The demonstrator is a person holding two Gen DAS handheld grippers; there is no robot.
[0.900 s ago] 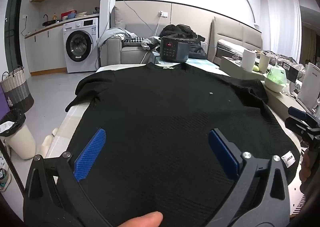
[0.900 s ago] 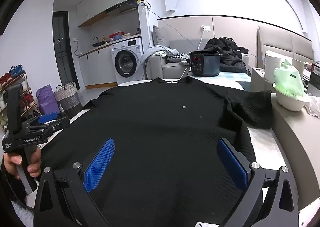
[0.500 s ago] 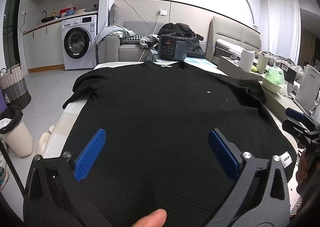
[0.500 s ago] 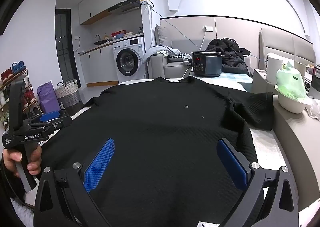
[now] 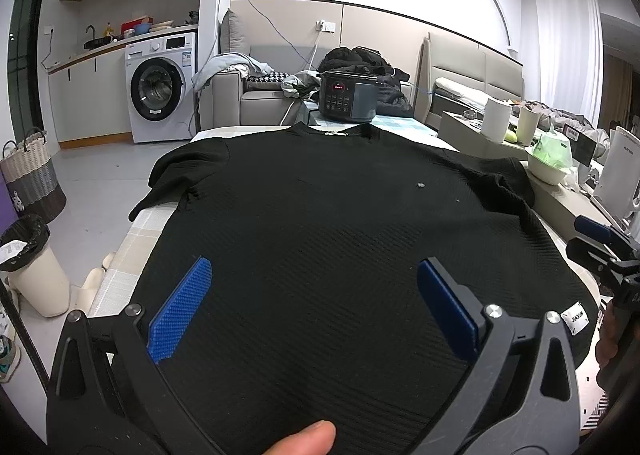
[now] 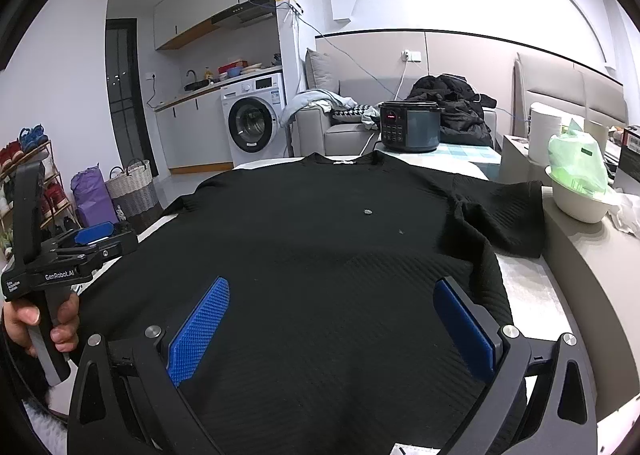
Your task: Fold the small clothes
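A black short-sleeved knit top (image 5: 320,223) (image 6: 320,239) lies spread flat on the table, collar at the far end, hem toward me. Its left sleeve (image 5: 176,171) hangs off the table's left edge; its right sleeve (image 6: 504,211) lies bunched by the right edge. A white label (image 5: 574,317) shows at the hem's right corner. My left gripper (image 5: 312,287) hovers open over the hem area, nothing between its blue pads. My right gripper (image 6: 332,307) is open too, above the near part of the top. Each gripper shows in the other's view: the left gripper (image 6: 96,243) and the right gripper (image 5: 600,243).
A dark rice cooker (image 5: 348,101) stands beyond the collar. A white bowl with a green bag (image 6: 580,195) and paper rolls sit on a ledge at the right. A bin (image 5: 32,267) and woven basket (image 5: 32,183) stand on the floor to the left.
Both views have shifted slightly: the left camera tilted up a little and the top sits a bit lower in frame. The jaws stay wide apart, and the top has not moved.
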